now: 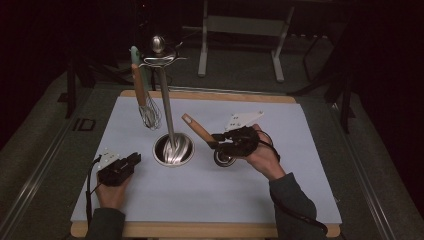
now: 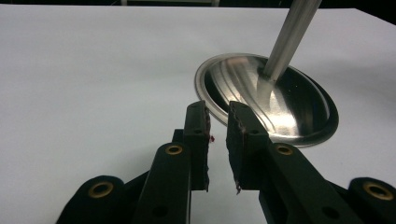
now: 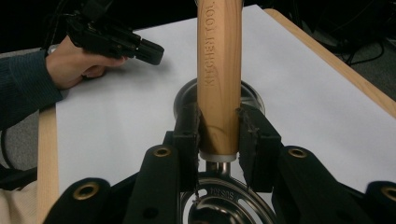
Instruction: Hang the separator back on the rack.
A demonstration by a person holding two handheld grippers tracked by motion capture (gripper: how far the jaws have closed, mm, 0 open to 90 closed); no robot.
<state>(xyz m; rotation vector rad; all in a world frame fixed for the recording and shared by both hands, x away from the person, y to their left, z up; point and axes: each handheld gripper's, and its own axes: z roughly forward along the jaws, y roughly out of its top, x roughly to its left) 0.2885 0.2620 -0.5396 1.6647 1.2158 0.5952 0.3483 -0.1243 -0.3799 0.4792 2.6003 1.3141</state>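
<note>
Your way across the table (image 1: 300,190) lies open at the near right. The utensil stand (image 1: 169,125) and its hanging whisk (image 1: 149,114) block the middle.

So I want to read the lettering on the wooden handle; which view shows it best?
The right gripper view: the wooden handle stands close up, lettering legible, between the right gripper jaws. The high view shows it small and slanted.

Whisk (image 1: 148,107) hanging left of stand (image 1: 167,107)

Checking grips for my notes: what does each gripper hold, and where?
Right gripper clamps the wooden handle of a metal utensil near its lower end. Left gripper holds nothing.
</note>
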